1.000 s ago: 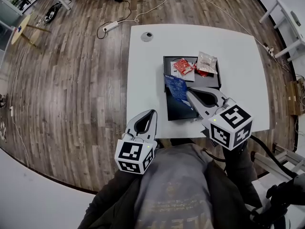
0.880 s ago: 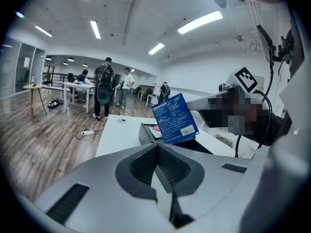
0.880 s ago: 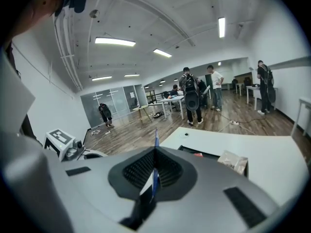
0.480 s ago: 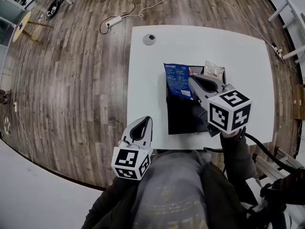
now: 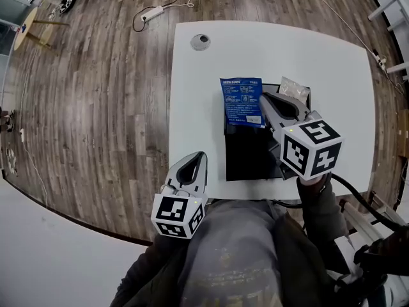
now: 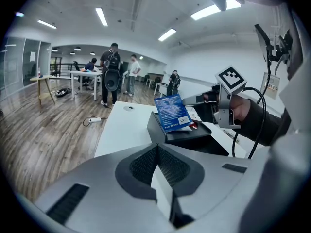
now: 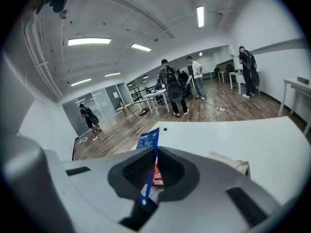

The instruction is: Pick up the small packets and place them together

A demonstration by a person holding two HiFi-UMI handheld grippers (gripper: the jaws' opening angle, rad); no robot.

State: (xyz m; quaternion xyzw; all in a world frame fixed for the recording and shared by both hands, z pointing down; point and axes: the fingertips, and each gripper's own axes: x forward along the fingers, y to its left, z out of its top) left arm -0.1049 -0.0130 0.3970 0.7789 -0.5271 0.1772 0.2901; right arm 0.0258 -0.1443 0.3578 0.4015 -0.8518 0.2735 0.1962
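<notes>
Left tongs (image 5: pixel 199 155) hang shut and empty at the near edge of the white bench (image 5: pixel 195 94). Right tongs (image 5: pixel 262 98), clamped on the blue packet (image 5: pixel 241 101), have carried it from the middle of the black tray (image 5: pixel 246 158) to its far end, over the red packet (image 7: pixel 156 176) and beside the crinkly clear packet (image 5: pixel 294 88). Probably only the release remains. The blue packet is flat, glossy and printed; the tray is matte and rigid.

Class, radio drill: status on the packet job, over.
Right gripper shut on blue packet, over black tray. Left gripper shut, empty, by near table edge. Clear packet and red packet at tray; path clear.
</notes>
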